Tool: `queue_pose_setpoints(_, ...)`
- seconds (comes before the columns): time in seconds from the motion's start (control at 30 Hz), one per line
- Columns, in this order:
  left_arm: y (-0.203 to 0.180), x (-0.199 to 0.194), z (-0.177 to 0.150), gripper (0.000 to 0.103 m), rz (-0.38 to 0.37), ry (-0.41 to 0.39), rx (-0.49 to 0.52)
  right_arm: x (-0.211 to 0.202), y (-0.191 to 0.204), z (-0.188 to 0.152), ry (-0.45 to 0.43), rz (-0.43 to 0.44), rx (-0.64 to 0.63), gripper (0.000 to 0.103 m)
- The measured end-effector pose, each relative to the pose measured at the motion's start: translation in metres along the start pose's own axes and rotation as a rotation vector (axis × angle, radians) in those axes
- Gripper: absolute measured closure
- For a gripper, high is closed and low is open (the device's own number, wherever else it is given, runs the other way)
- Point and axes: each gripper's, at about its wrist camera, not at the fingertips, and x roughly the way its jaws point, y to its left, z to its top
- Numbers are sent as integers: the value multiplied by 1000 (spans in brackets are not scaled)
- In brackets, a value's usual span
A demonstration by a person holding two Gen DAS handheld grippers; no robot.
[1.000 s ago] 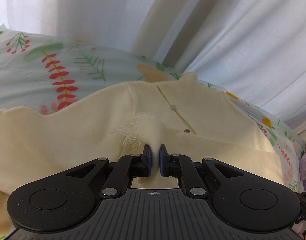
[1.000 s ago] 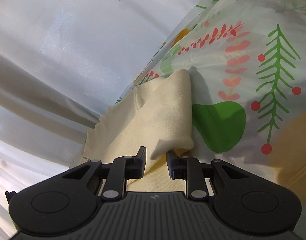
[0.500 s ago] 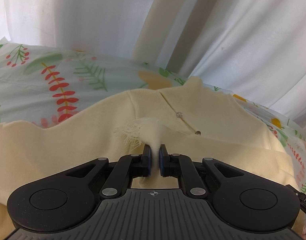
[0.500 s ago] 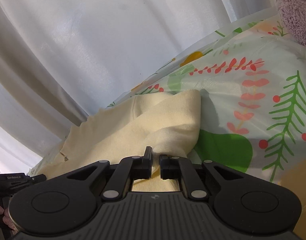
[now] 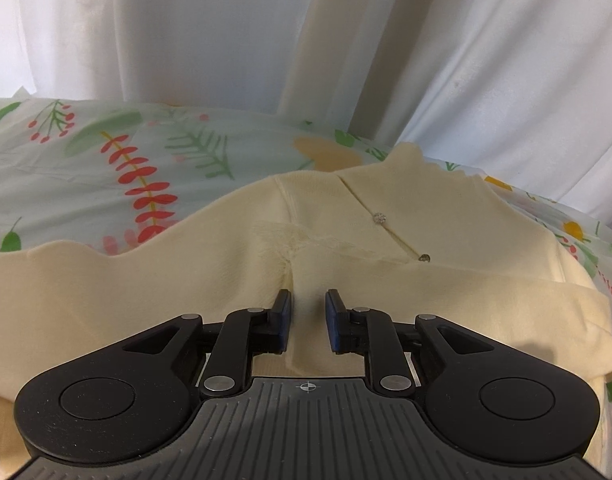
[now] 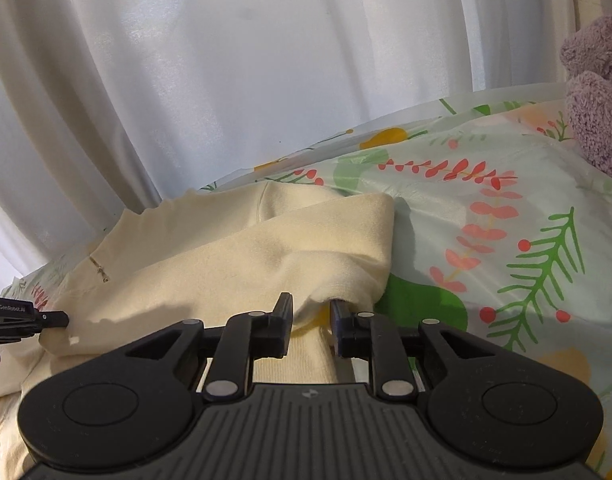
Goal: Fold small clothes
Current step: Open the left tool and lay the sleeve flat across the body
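Left wrist view: cream cardigan [image 5: 446,236] spread across floral bedsheet [image 5: 106,184], white curtain [image 5: 186,32] behind. Left gripper [image 5: 308,316] just opened off a pinch, jaws now slightly apart with a ridge of the knit standing loose between them, pads apparently clear of it. Frayed trim [image 5: 294,240] just ahead of the fingertips, small buttons [image 5: 380,218] along the placket beyond. Sleeve laid in over the body at right.

Right wrist view: same garment seen from its other side, folded sleeve [image 6: 338,232] lying over the body, its doubled edge near a green leaf print on the sheet [image 6: 506,220]. Right gripper [image 6: 312,316] likewise just opened, jaws a little apart, a hump of cloth sitting between them; hard to tell whether the pads touch it still. Purple plush toy [image 6: 598,112] at far right, well apart from the garment. Tip of the other tool [image 6: 26,318] at the left edge.

Step in hand, by the look of it: release after laying the sleeves inward. Next move likely calls for backing both tools off without dragging the knit, then taking fresh pinches at one end to bring it over the other.
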Motion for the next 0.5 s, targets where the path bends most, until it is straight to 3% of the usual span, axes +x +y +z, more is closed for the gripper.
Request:
queue_pose_setpoints(0.17,-2,-19,-2,80,-34,-49,-7,-12,12,7,-32,26,-74,78)
queue_pose_setpoints(0.23,-13,-12,-4,76,-54,-29,27,1,21,9,-23,26,-108,78)
queue_pose_setpoints(0.37,-26,9,-14,79,-56,30,45,40,44,7,33,41,-190,78)
queue_pose_setpoints(0.43,-32,11,-15,78,-35,-4,82,57,52,4,62,26,-238,79)
queue_pose_setpoints(0.5,-38,15,-14,75,-15,-16,113,66,60,0,32,-15,-330,83)
